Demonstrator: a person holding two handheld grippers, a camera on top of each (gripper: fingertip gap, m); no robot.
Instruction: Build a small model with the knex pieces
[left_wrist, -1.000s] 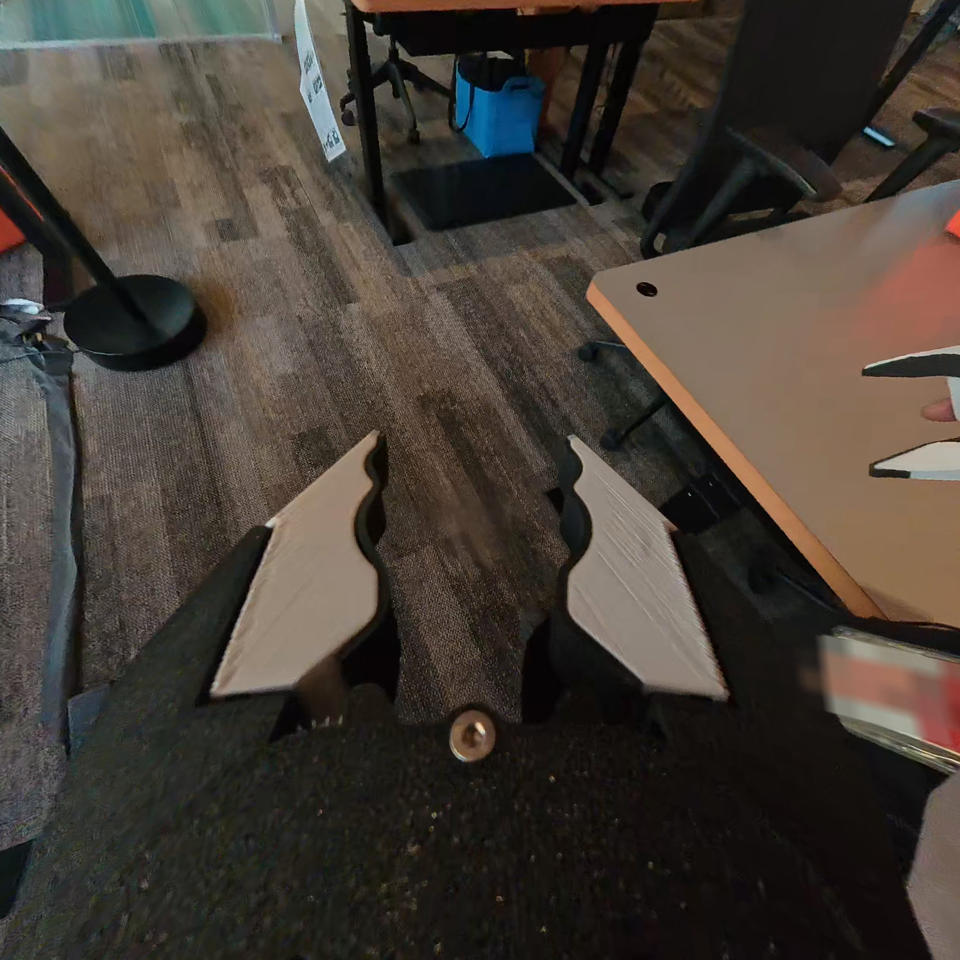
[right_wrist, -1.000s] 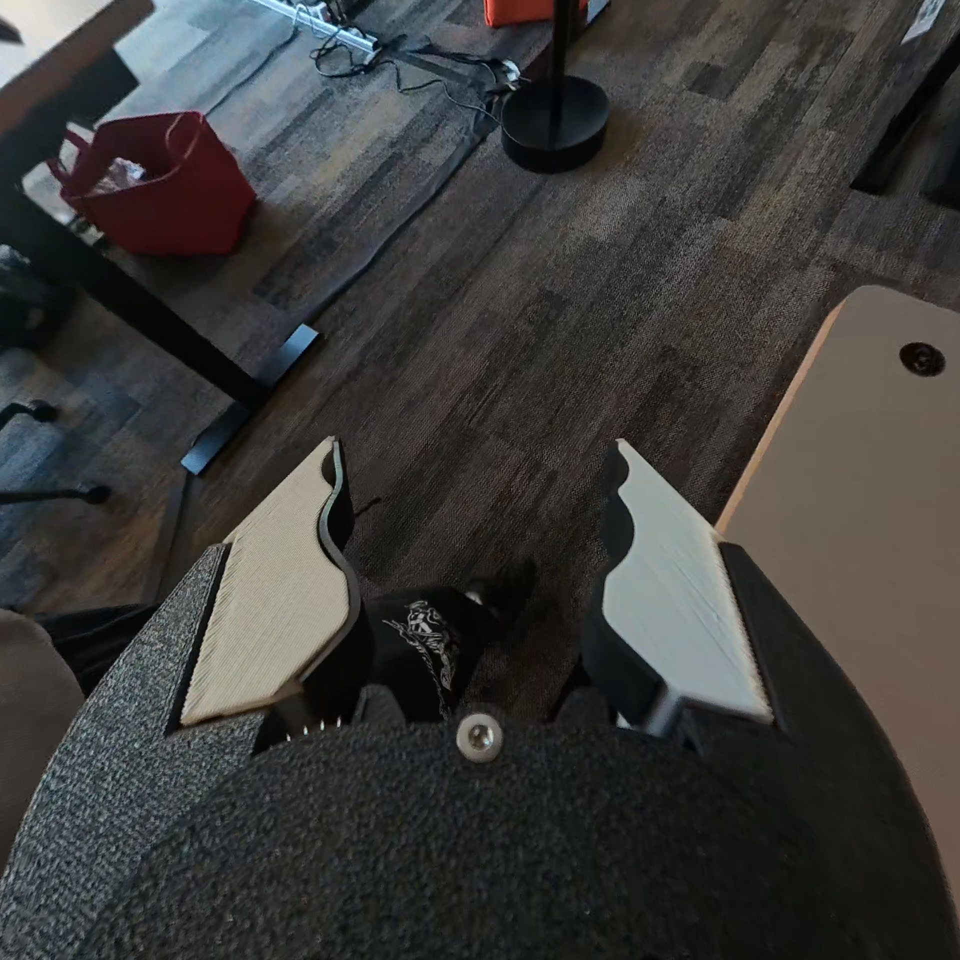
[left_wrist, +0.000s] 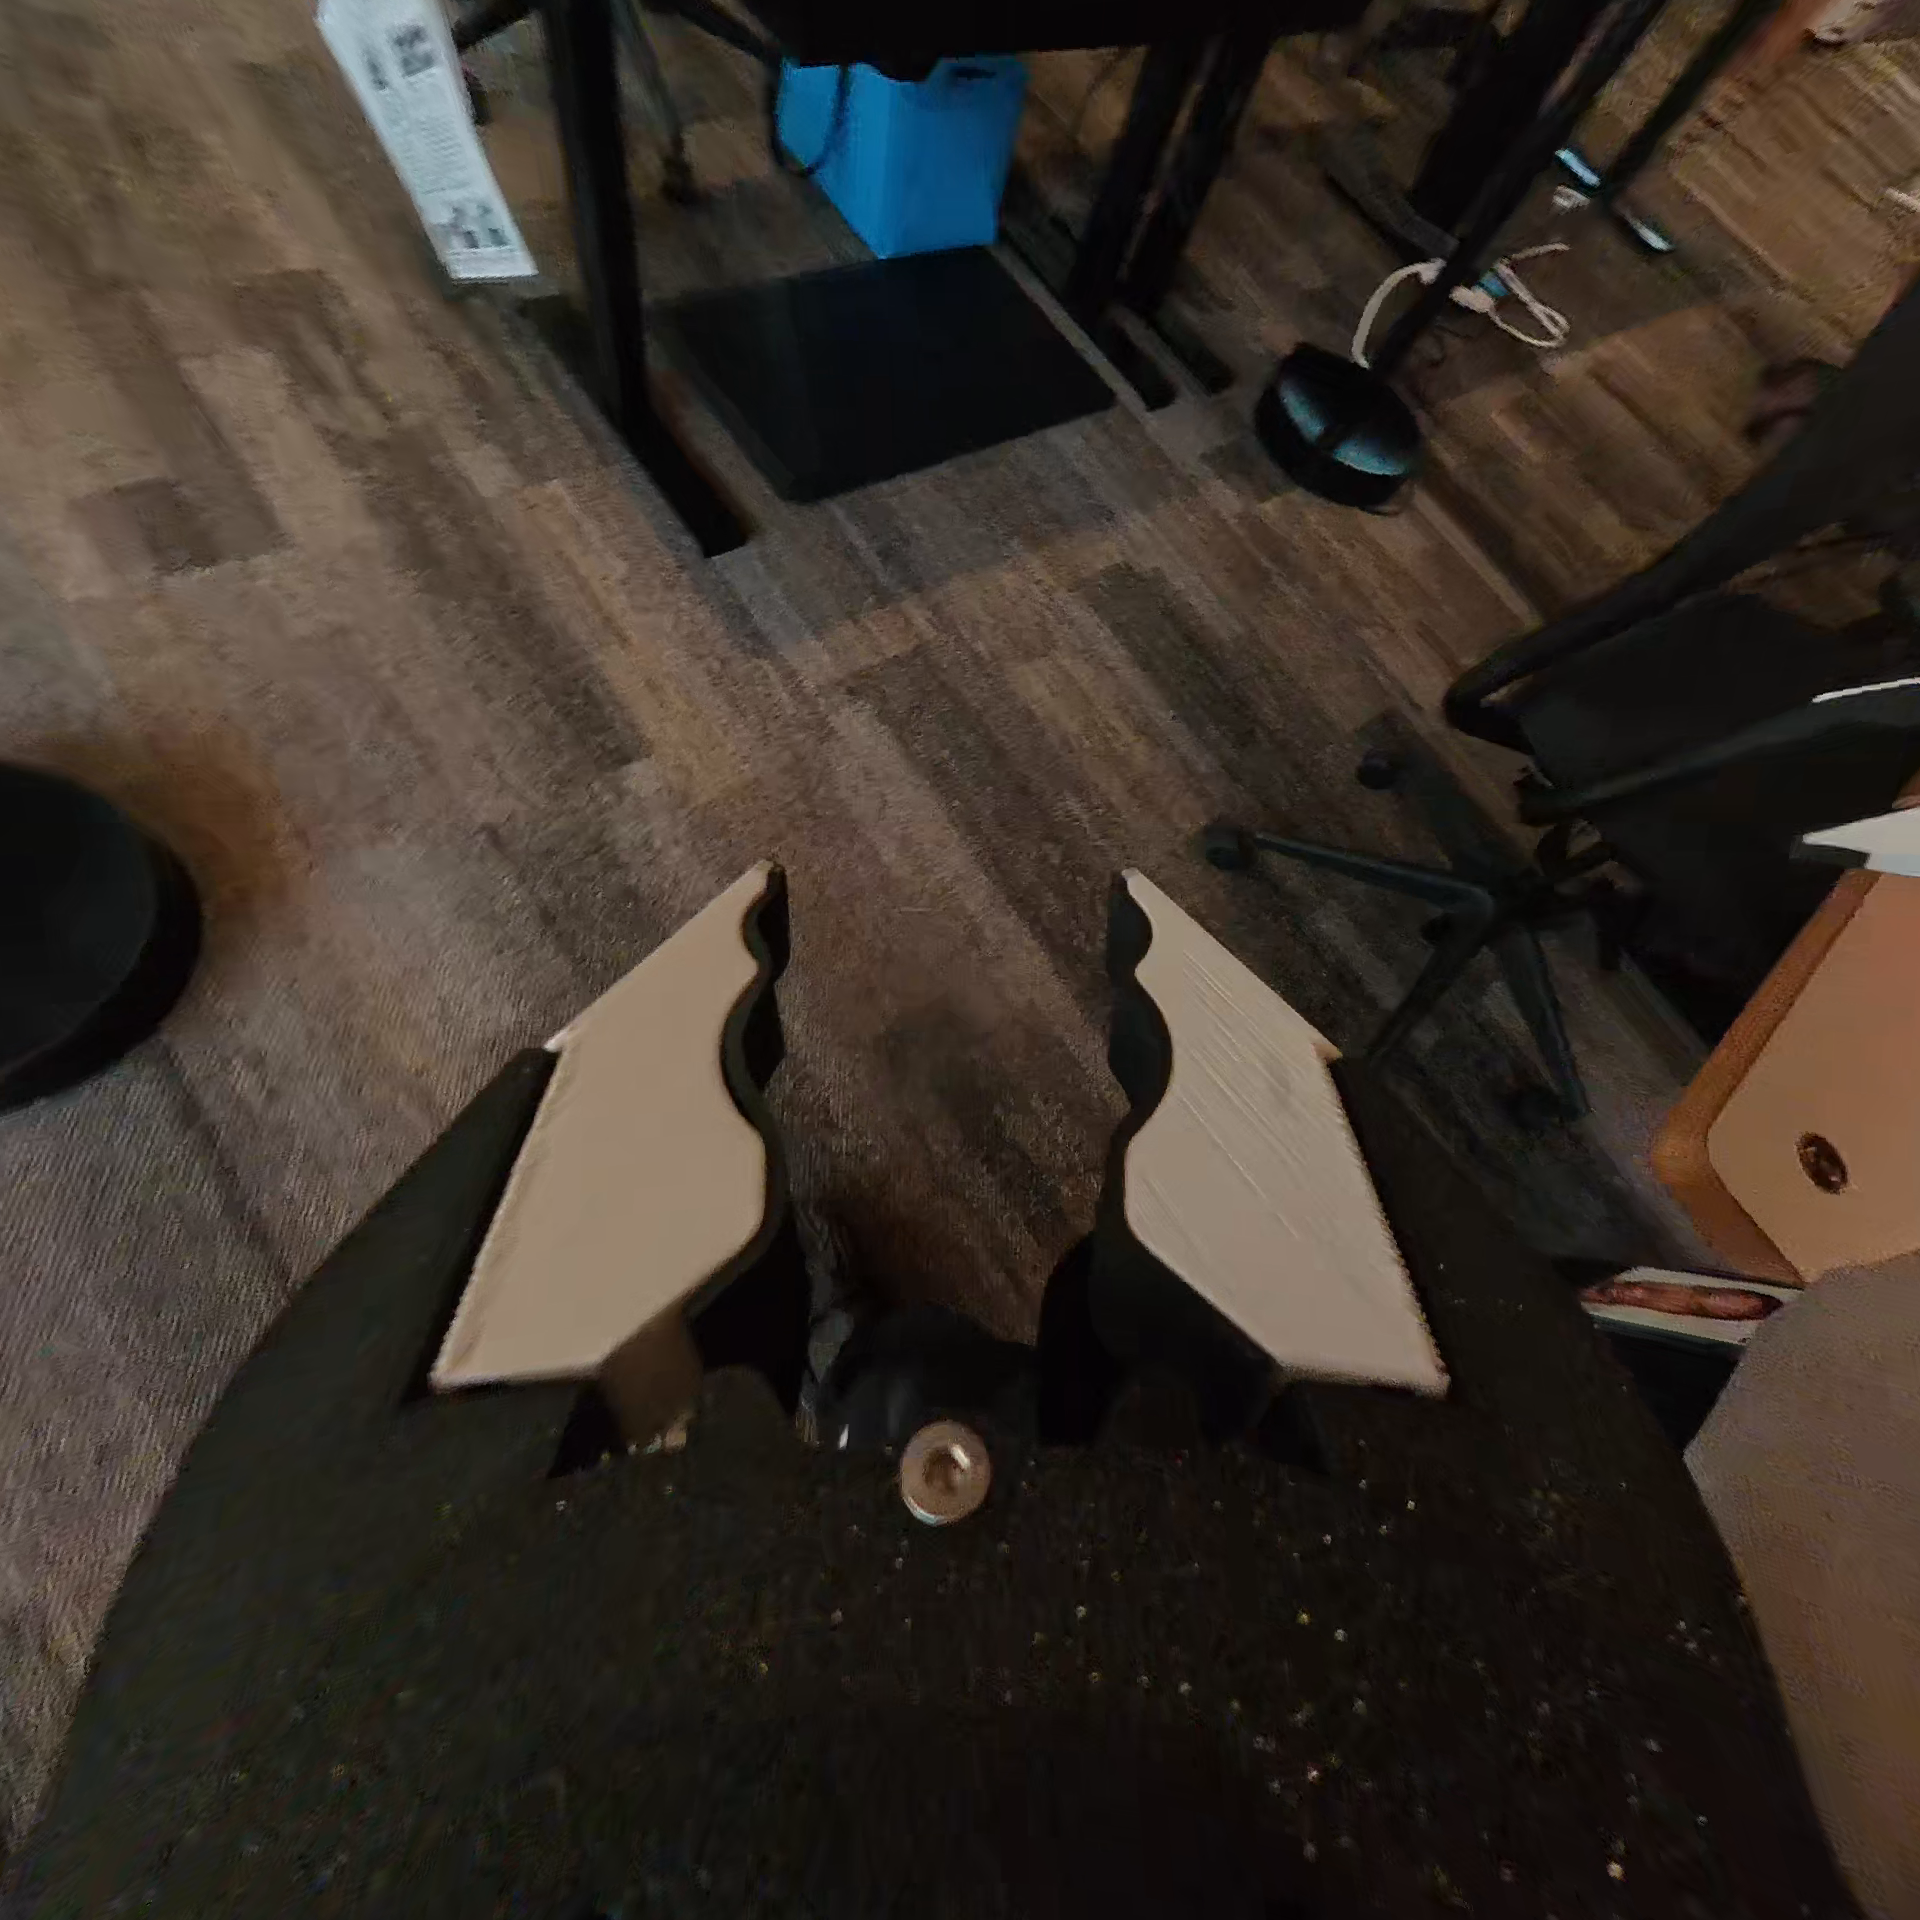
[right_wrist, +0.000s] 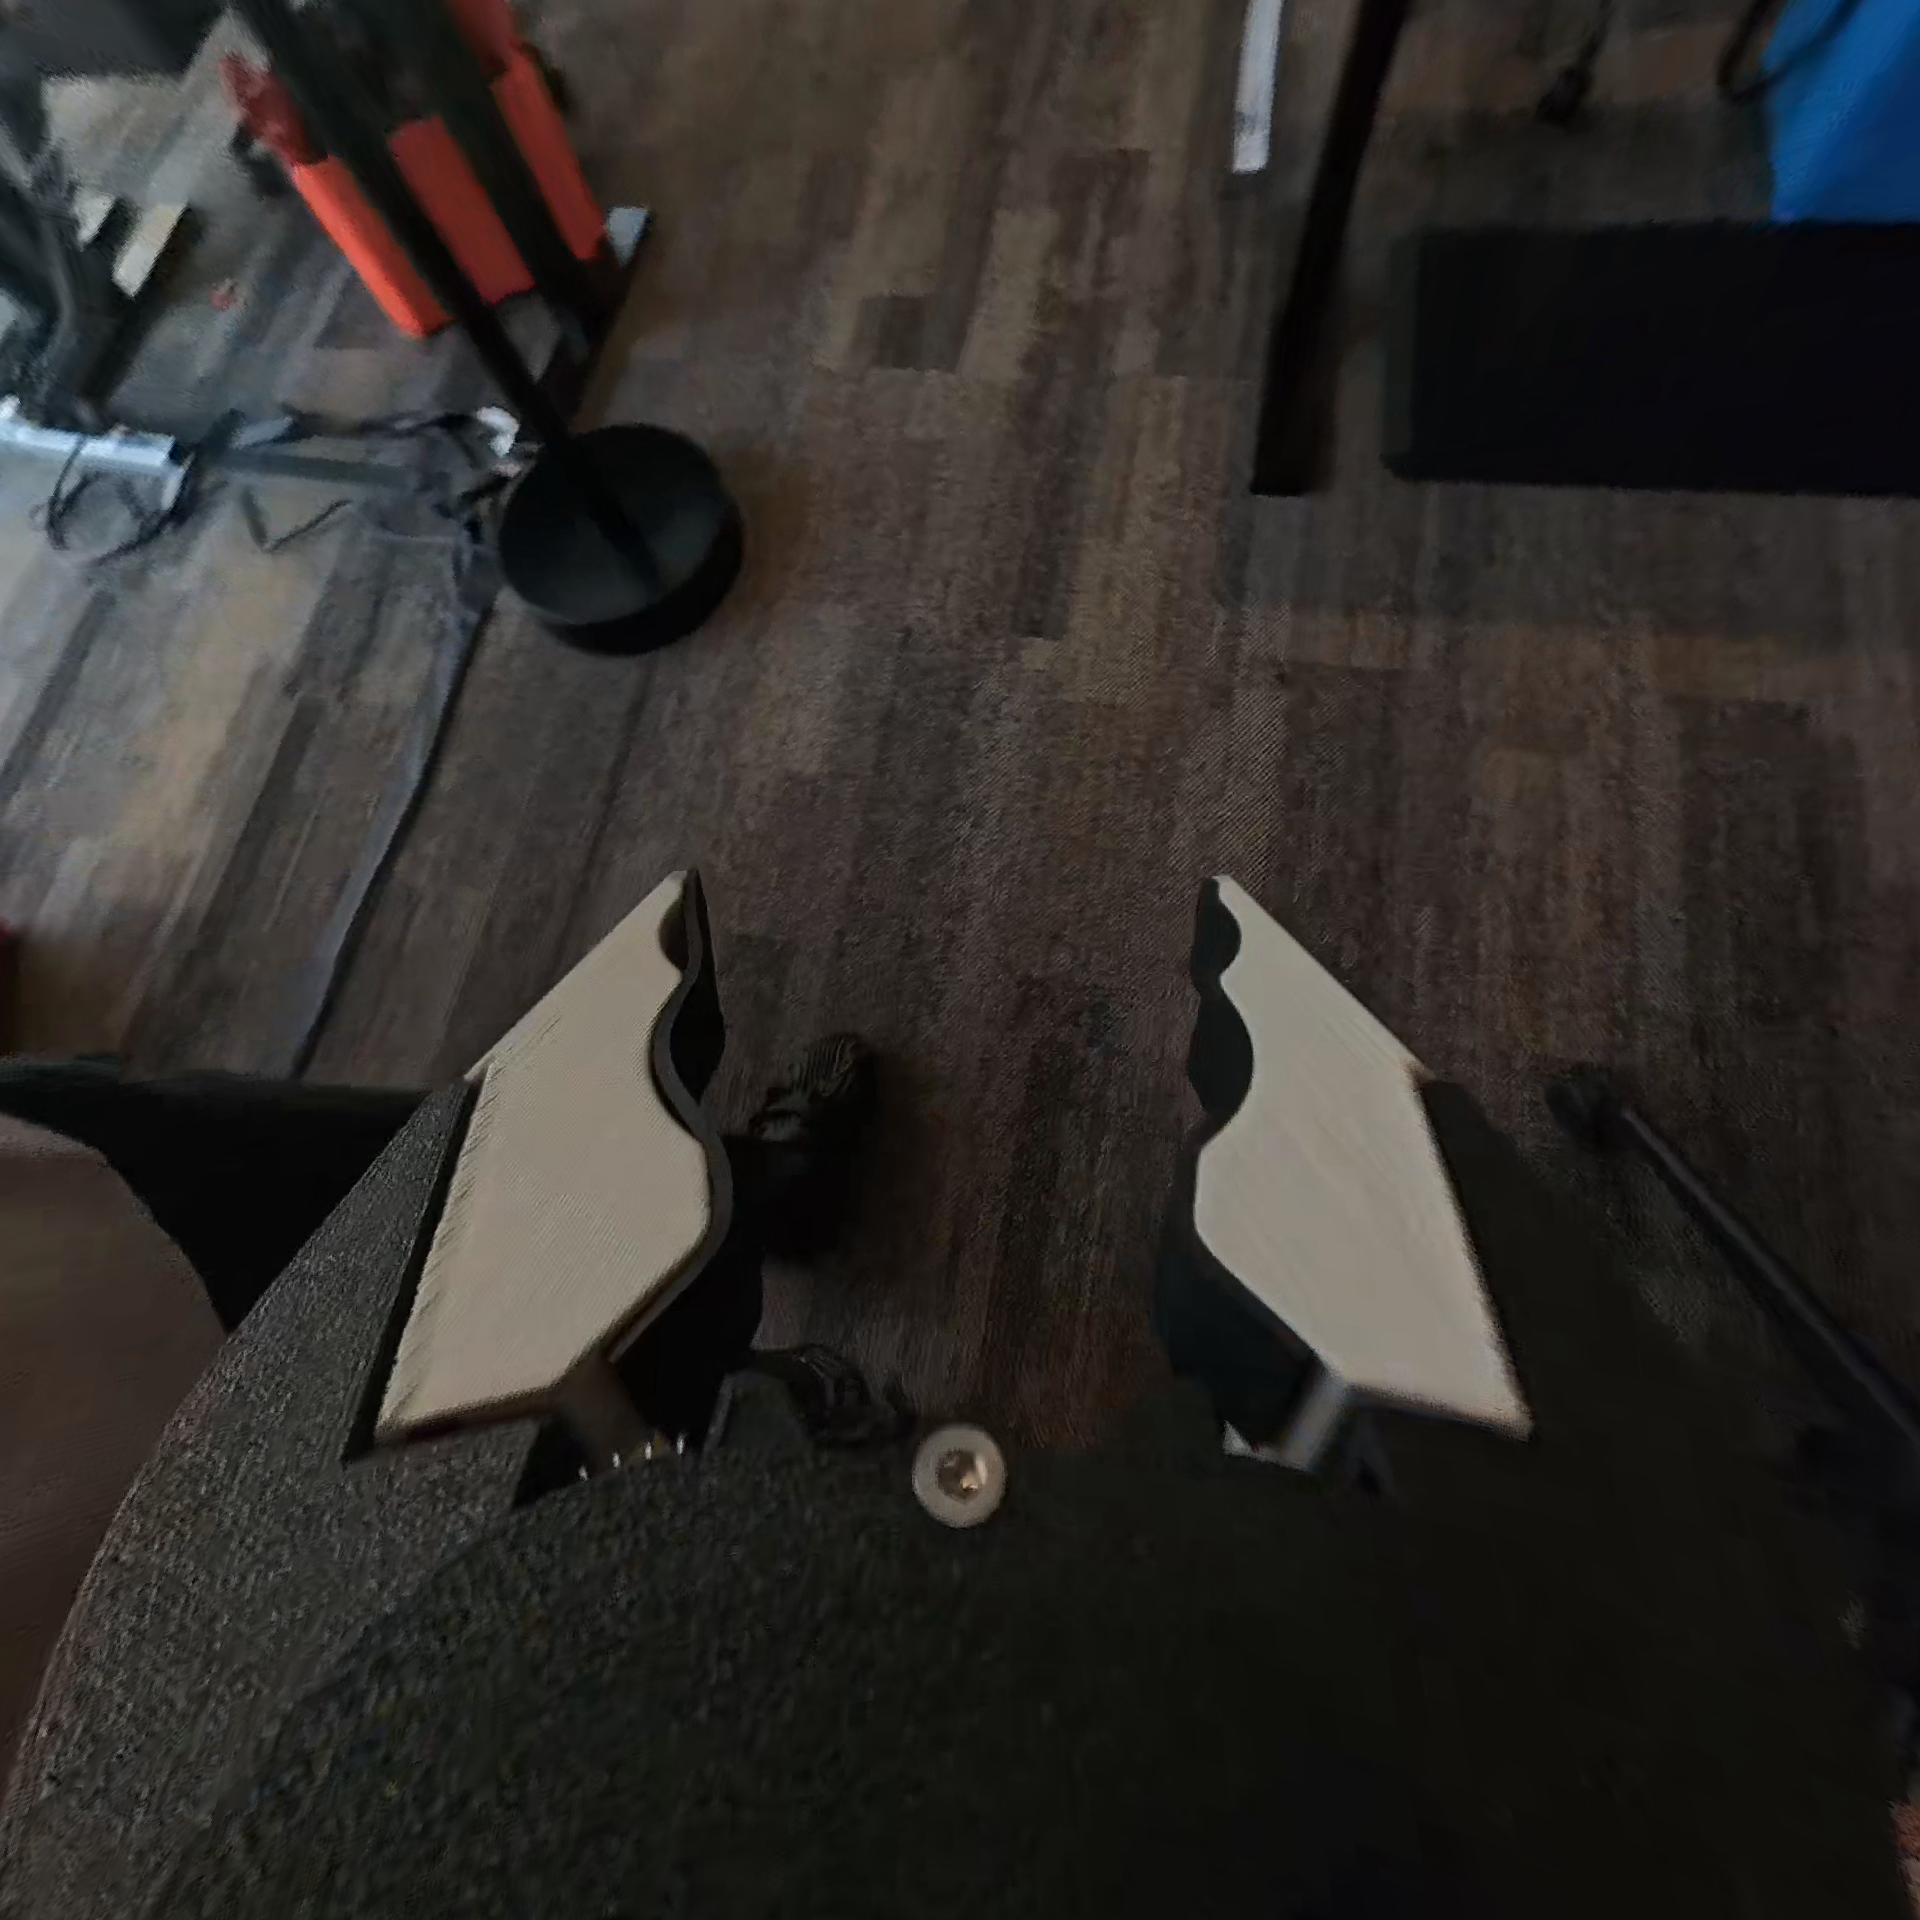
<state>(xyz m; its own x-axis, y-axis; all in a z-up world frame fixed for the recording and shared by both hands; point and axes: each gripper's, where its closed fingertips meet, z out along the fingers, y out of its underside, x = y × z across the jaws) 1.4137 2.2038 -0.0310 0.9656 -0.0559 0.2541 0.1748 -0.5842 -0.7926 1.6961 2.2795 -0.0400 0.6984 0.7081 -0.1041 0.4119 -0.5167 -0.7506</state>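
Since a second earlier, both views had swung off the table (left_wrist: 1766, 1091) toward carpet (left_wrist: 623, 727). Left fingers (left_wrist: 945, 883) stood apart, empty, the table corner just right of them. Right fingers (right_wrist: 951, 883) gaped too, above carpet, a black round base (right_wrist: 620, 538) well beyond them.

We see the round black stand base (left_wrist: 73, 914) cut off at the left edge, the table corner (left_wrist: 1808, 1101) at the right; the orange-padded frame (right_wrist: 436, 197) is blurred.
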